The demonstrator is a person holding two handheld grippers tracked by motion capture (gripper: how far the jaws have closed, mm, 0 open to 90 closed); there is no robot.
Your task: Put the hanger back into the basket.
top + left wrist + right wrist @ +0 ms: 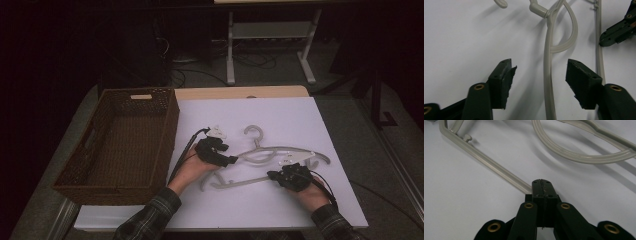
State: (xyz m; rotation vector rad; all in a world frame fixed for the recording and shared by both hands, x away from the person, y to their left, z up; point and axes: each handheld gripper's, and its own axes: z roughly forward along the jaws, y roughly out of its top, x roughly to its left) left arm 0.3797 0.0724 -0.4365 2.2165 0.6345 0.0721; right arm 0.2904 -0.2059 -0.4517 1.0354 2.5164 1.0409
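The right gripper (541,185) has its jaws pressed tight together on the end of a pale bar of the nearer hanger (486,161), which runs away from the jaws toward the upper left in the right gripper view. The left gripper (539,82) stands wide apart, gripping nothing, with an arm of the farther hanger (548,75) lying on the sheet between its jaws and running straight ahead to the hook's neck. In the high view, the left gripper (231,161) and right gripper (272,175) sit near the middle of the white sheet (280,115) covering the table. Both hangers lie flat with their long axes across the table, left to right; the farther hanger (280,150) has its hook (254,132) pointing away from the person, and the nearer hanger (240,182) lies just in front of it. A brown wicker basket (165,135) sits at the left, touching the sheet's edge. No writing can be read.
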